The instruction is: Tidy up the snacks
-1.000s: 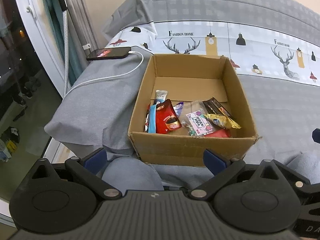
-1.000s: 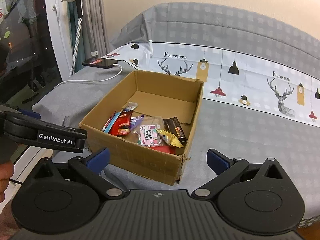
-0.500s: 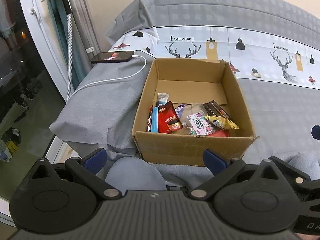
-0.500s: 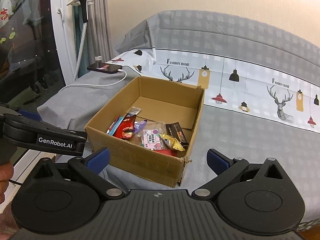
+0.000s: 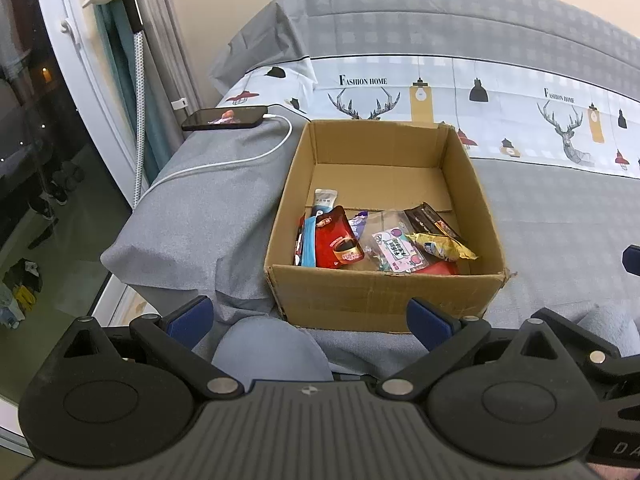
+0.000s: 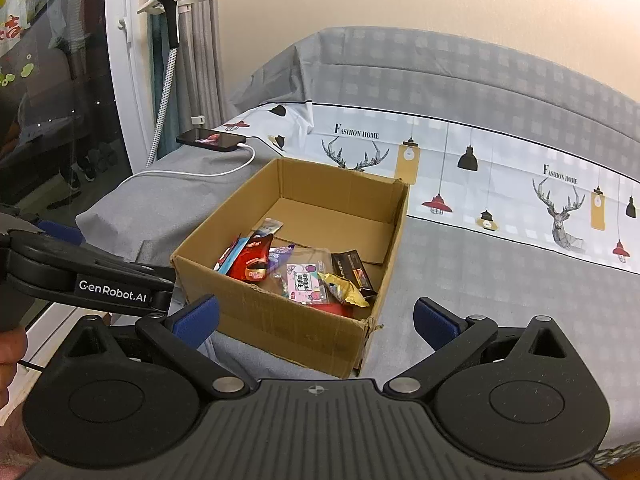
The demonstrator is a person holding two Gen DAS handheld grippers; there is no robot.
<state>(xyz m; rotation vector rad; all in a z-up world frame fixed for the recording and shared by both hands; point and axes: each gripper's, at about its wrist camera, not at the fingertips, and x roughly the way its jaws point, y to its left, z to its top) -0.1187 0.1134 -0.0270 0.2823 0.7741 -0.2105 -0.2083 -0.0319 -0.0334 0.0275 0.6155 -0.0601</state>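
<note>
Grey bedding (image 5: 208,216) covers the bed that fills both views, with a white printed band (image 5: 520,120) of deer heads, hanging lamps and the words "Fashion Home" running across it behind the box. On the grey cover sits an open cardboard box (image 5: 384,296), its flaps gone and its far half showing bare brown floor; the near right corner of the wall is torn and frayed (image 6: 370,326). All the snacks lie heaped against the near wall inside the box. Largest among them is a red pouch (image 5: 334,240), leaning beside a slim blue packet (image 5: 308,246) at the left, with a white and blue sachet (image 5: 325,199) lying just behind them. A clear bag with a pink label (image 5: 394,248) lies in the middle, a small purple wrapper (image 5: 358,226) between it and the red pouch. To the right a dark bar wrapper (image 5: 430,218) lies slanted, and a gold crinkled wrapper (image 5: 444,246) rests across its near end, over something red (image 5: 440,270) that is mostly hidden. Left of the box, a black phone (image 5: 226,119) lies near the bed's edge with a white cable (image 5: 224,164) trailing from it. Both tools hover on the near side of the box, apart from it: the left gripper (image 5: 308,316) has its blue-padded fingers spread wide with nothing between them, and the right gripper (image 6: 316,318) is likewise wide apart and empty.
</note>
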